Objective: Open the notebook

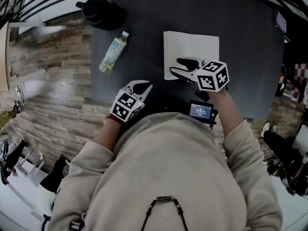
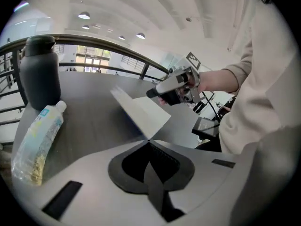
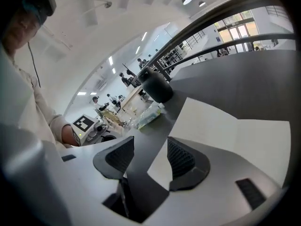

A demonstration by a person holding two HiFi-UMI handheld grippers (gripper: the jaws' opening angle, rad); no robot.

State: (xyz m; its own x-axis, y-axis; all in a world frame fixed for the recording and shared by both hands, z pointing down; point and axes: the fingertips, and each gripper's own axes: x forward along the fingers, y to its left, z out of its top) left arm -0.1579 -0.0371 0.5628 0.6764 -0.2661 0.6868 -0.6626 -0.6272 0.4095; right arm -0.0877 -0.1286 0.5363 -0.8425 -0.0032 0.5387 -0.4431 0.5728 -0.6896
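Observation:
A closed white notebook (image 1: 191, 48) lies flat on the dark table (image 1: 240, 57). My right gripper (image 1: 175, 65) is open at the notebook's near left corner. In the right gripper view that corner (image 3: 221, 126) sits under the right jaw, with nothing gripped between the jaws of the right gripper (image 3: 148, 157). My left gripper (image 1: 143, 84) hovers at the table's near edge, left of the notebook, shut and empty. In the left gripper view the tips of the left gripper (image 2: 149, 145) meet, just short of the notebook (image 2: 141, 109), and the right gripper (image 2: 176, 86) shows beyond it.
A clear plastic bottle (image 1: 113, 52) lies on its side left of the notebook, and a black flask (image 1: 98, 8) stands at the far left corner. A small device with a lit screen (image 1: 201, 110) sits at the near edge by my right arm. Wood floor lies left of the table.

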